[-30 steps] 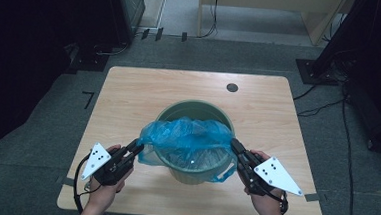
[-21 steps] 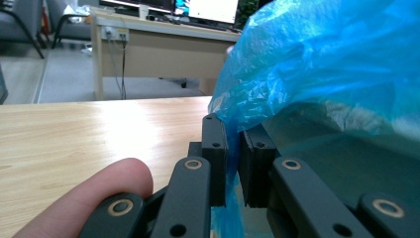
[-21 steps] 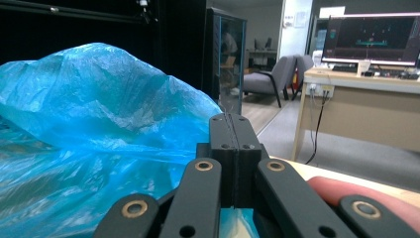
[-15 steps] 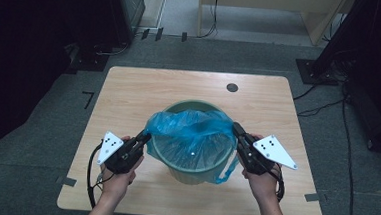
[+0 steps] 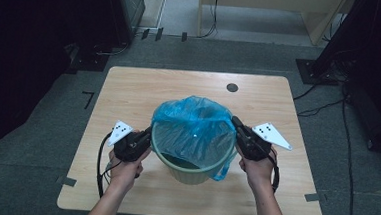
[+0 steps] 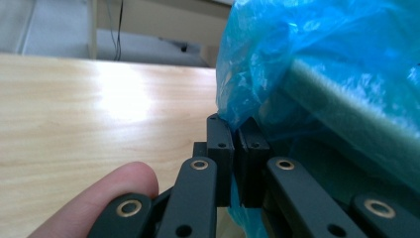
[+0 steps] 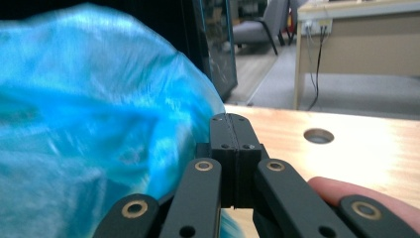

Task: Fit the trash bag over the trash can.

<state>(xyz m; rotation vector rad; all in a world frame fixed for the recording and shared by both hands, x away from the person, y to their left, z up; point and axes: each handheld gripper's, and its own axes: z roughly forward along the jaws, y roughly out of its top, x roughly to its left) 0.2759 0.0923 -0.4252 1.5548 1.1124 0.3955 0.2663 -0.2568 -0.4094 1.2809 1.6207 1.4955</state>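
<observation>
Gripping the blue bag (image 5: 195, 125) from both sides, the two hand-held grippers stretch it over the green bin (image 5: 189, 170), which stands near the middle of the bench (image 5: 129, 91). The left hand-held gripper (image 5: 148, 133) has just been closing and now pinches a fold of bag at the bin's rim; the right hand-held gripper (image 5: 236, 123) is pressed together on the bag's edge opposite
</observation>
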